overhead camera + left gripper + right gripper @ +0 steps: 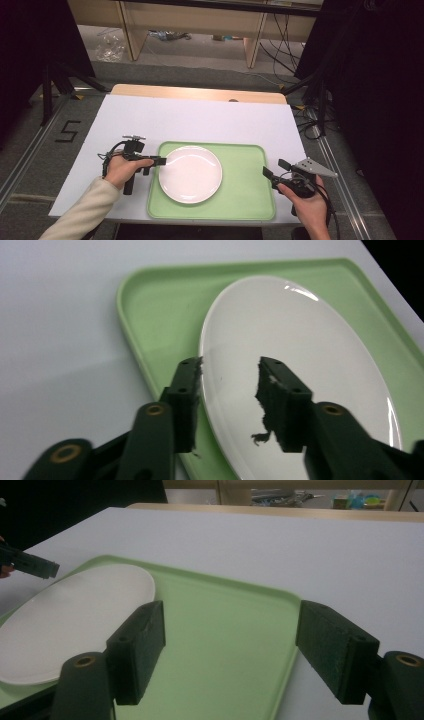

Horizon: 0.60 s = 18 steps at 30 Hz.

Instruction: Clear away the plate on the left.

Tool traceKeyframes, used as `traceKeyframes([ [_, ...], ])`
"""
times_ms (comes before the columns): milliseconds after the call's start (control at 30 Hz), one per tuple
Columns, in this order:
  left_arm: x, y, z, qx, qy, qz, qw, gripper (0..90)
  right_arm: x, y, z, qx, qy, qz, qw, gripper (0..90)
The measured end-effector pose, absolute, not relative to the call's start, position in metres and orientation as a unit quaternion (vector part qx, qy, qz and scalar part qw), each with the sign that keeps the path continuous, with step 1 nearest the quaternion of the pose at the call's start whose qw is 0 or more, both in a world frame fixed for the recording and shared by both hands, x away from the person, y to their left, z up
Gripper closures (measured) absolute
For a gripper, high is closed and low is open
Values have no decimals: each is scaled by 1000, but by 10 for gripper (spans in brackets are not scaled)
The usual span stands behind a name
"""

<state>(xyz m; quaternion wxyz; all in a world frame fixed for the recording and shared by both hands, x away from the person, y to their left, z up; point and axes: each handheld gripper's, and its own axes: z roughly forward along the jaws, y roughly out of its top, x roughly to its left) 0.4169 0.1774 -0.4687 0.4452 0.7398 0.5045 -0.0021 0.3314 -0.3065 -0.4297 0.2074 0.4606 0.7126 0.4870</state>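
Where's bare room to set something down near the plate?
On the green tray, the strip between the white plate and the tray's right rim is bare. The white table cover beyond the tray is bare too. It is crowded at the plate's left edge, where the left gripper sits, jaws apart.

Beyond the white table (200,120) you face pale wooden furniture legs (131,30) on grey floor (200,65). Dark curtains (380,75) flank the table, and cables (280,45) trail behind its right corner.
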Motion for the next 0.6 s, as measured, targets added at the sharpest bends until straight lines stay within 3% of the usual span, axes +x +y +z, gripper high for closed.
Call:
traceKeyframes([
  [200, 406, 176, -457, 761, 436, 76, 475, 343, 331, -307, -430, 458, 713, 487, 212, 285],
  [300, 400, 179, -452, 752, 433, 93, 489, 237, 332, -307, -430, 458, 713, 487, 212, 284],
  [400, 396, 183, -450, 747, 440, 94, 490, 202, 331, -307, -430, 457, 713, 487, 212, 284],
  [467, 394, 187, -450, 749, 440, 85, 487, 239, 331, -307, -430, 458, 713, 487, 212, 283],
  [600, 394, 190, -453, 755, 438, 87, 480, 230, 333, -306, -432, 454, 707, 499, 212, 283],
])
